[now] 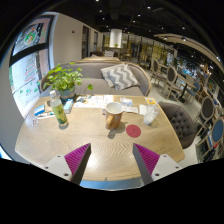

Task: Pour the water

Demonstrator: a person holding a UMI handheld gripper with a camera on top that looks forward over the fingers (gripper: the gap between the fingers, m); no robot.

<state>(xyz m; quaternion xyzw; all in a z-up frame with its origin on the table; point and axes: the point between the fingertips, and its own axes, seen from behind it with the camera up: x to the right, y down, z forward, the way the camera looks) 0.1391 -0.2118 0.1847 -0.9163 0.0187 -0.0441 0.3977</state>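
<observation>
Straight ahead at twelve o'clock from my gripper (pixel 111 160), well beyond the fingertips, stands the brown cup (pixel 114 115) on the wooden table (pixel 95 140). My fingers are spread wide with nothing between them; the two pink pads (pixel 76 157) face each other across bare tabletop. The cup stands upright, its long axis vertical, so I judge the approach to be a level run forward along the fingers' own line, with barely any turn needed.

Just right of the cup, at about one o'clock, lies a small red coaster (pixel 133 130), and beyond that at two o'clock a pale glass (pixel 150 114), which I take to be the likely receiver, though I can't see what either vessel holds. Off at ten o'clock a clear bottle (pixel 60 110) stands in front of a green potted plant (pixel 64 80); it could equally be the water source, and it lies farther off my line than the cup. A grey sofa with a patterned cushion (pixel 120 75) sits behind the table.
</observation>
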